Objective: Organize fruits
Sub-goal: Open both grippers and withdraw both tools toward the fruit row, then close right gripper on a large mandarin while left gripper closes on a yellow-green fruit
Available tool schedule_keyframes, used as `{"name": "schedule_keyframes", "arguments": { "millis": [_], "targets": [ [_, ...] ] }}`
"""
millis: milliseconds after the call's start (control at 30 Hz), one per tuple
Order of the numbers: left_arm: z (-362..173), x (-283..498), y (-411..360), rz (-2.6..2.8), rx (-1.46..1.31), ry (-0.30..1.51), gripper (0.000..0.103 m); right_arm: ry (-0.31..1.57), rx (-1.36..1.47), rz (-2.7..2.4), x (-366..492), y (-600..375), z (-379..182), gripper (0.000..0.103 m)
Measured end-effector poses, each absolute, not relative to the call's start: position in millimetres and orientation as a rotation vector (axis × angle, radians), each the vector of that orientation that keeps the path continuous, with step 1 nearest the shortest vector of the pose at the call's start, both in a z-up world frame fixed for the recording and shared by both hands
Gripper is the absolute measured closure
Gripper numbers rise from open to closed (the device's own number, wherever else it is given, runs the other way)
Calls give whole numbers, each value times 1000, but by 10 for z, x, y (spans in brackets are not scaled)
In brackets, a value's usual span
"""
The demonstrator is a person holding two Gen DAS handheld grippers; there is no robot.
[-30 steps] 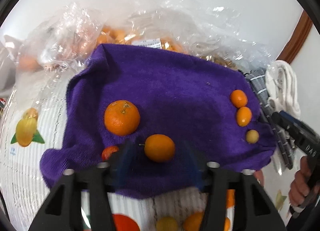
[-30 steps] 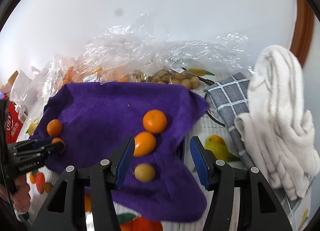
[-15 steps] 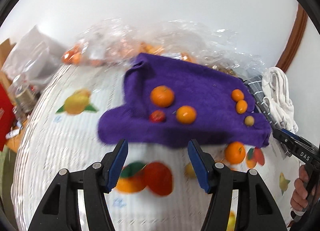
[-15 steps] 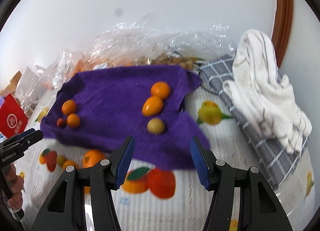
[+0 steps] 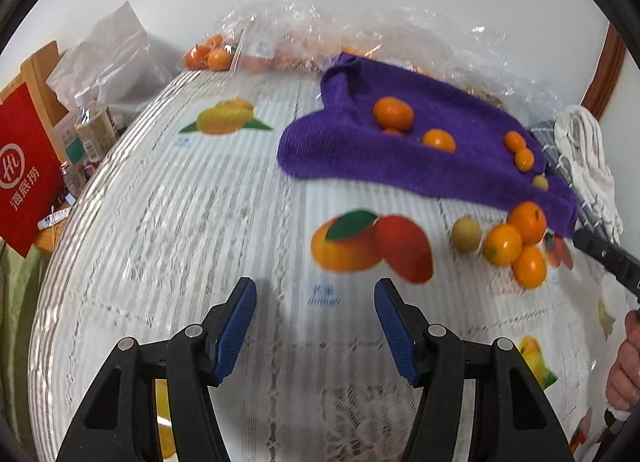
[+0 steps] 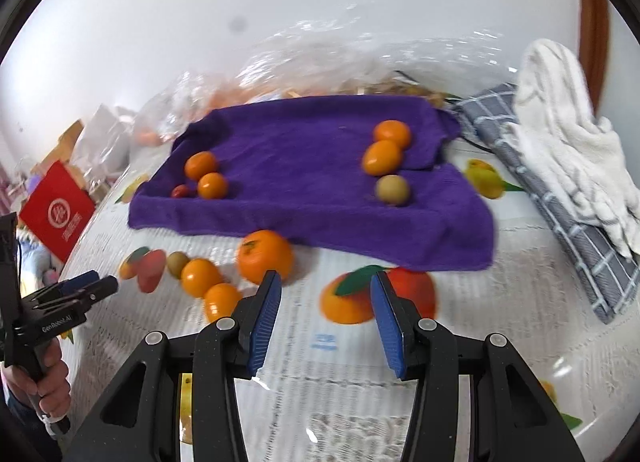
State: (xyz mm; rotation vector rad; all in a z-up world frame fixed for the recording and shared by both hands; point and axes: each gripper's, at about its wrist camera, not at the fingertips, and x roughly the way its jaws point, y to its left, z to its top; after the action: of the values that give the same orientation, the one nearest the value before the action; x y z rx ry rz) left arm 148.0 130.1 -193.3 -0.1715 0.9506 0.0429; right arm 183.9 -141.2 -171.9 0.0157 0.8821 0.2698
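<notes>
A: What holds fruit here?
B: Clear plastic bags (image 5: 304, 38) at 12 o'clock hold orange fruit, blurred through the film. The purple towel (image 6: 304, 166) carries two trios: at its 9 o'clock a mandarin (image 6: 201, 165), a smaller orange (image 6: 212, 185) and a small red fruit (image 6: 181, 191); at its 2 o'clock two kumquats (image 6: 382, 157) and a yellow-green fruit (image 6: 393, 190).

A: And off the towel?
B: Four loose fruits (image 6: 265, 255) lie on the printed tablecloth (image 5: 200, 222), just beside the towel's near edge.

A: The grippers?
B: The left gripper (image 5: 315, 322) and right gripper (image 6: 325, 310) both stand wide apart, holding nothing.

A: Compared with a second ago?
B: Both have drawn back from the towel; then the fruit sat right at their blue pads (image 5: 236, 326).
</notes>
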Motion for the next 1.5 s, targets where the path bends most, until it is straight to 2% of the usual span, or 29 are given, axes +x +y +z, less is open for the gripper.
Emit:
{"name": "schedule_keyframes", "arguments": {
  "millis": [100,433,800,867,933,1300,1500],
  "targets": [
    [-1937,1430,1312,59,-155,936,43,896,23,305,1901,-1287,-1776,49],
    [-1951,1406,1361,10,-156,920,37,936,-26,312,2164,-967,-1971,49],
    [-1948,1338,1431,-8,-221,877,37,961,-22,294,2321,-958,-2124,49],
    [-1951,1329,1422,-3,-217,877,37,950,-29,304,2302,-949,-2126,52],
    [-1955,1330,1426,-3,-219,878,37,949,-26,327,2278,-934,-2118,61],
    [-1960,1331,1420,-4,-208,884,34,883,-43,249,1940,-1391,-1832,61],
    [-1936,1316,1391,3,-201,888,35,882,-51,197,1755,-1763,-1879,61]
  ]
}}
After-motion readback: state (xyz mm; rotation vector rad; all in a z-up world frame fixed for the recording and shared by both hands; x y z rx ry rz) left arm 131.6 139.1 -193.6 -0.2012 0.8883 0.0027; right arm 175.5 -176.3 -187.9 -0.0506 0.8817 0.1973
